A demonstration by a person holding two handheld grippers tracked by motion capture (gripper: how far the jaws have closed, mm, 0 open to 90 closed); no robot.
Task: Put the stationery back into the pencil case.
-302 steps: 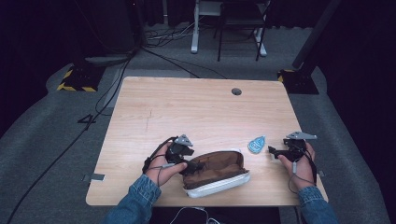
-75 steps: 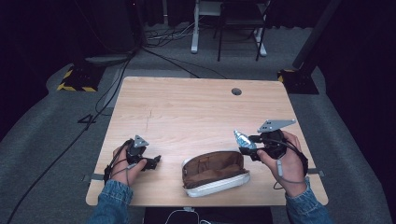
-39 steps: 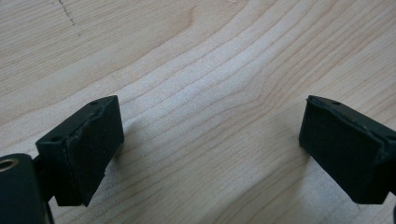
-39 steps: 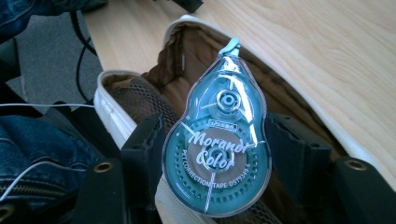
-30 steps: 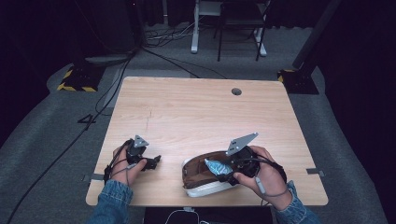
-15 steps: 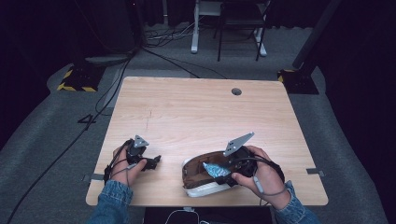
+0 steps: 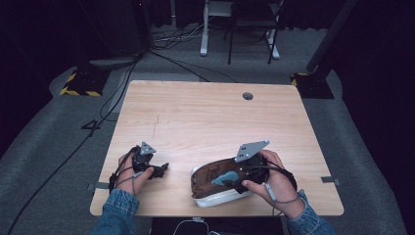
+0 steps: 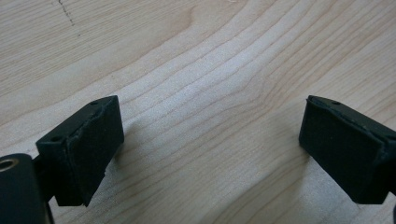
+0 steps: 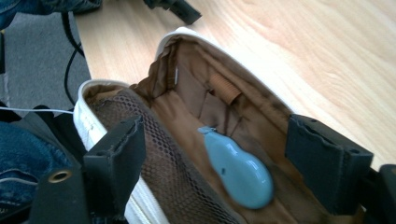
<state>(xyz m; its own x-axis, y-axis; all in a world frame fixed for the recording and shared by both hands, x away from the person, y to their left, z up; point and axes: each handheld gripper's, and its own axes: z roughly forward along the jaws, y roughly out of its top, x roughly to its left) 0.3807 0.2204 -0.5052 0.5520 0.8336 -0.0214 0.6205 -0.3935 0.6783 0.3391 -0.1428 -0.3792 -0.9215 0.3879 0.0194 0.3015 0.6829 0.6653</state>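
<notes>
Pouch [image 7: 215,183] lies open at table's front edge, blue item [image 9: 239,171] loose inside btwn right gripper [image 9: 224,163] jaws, which have just been opening. Item's long axis runs along pouch. Left gripper [image 8: 210,149] wide, empty, well apart.
</notes>
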